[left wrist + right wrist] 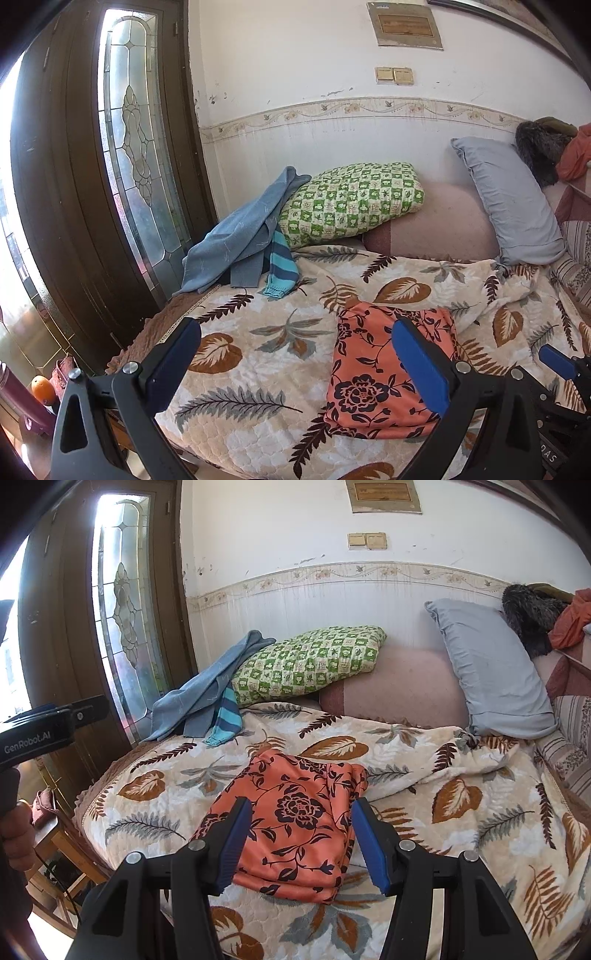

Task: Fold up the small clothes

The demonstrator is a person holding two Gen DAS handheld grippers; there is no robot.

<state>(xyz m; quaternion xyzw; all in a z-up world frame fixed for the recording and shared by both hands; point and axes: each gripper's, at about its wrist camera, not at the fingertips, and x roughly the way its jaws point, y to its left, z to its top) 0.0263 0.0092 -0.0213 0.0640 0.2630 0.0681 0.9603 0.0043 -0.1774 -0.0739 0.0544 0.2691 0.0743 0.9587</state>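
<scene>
An orange garment with dark flowers (373, 373) lies folded flat on the leaf-patterned bedspread (258, 369); it also shows in the right wrist view (295, 819). My left gripper (295, 354) is open and empty, held above the bed to the left of the garment. My right gripper (301, 842) is open and empty, hovering over the near part of the garment. A pile of blue clothes (240, 240) with a striped sleeve (280, 266) lies at the bed's far left corner, also seen in the right wrist view (199, 701).
A green checked pillow (351, 203), a pink bolster (443, 225) and a grey pillow (509, 199) line the wall. A dark wooden door with glass (110, 166) stands left of the bed. Bundled clothes (546, 147) sit far right. An orange (42, 387) lies on a low stand.
</scene>
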